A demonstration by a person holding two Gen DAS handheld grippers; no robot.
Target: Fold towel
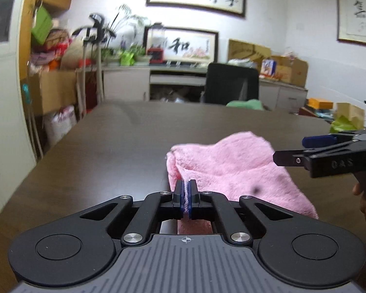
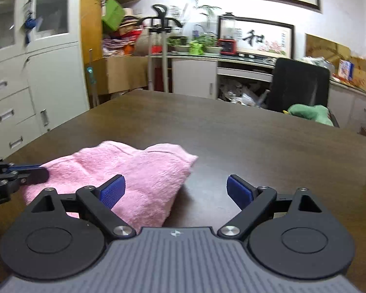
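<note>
Where pinched, pink towel [image 1: 231, 171] bunches.

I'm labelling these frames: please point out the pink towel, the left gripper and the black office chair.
pink towel [image 2: 144, 171], right wrist view, on its fluffy upper surface.
left gripper [image 1: 186, 190], left wrist view, between the fingertips pinching the towel's edge.
black office chair [image 1: 231, 83], left wrist view, on its backrest.

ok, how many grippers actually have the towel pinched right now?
1. The left gripper is shut on the near edge of the pink towel. The right gripper is open, hovering at the towel's right side above the table, holding nothing.
</note>
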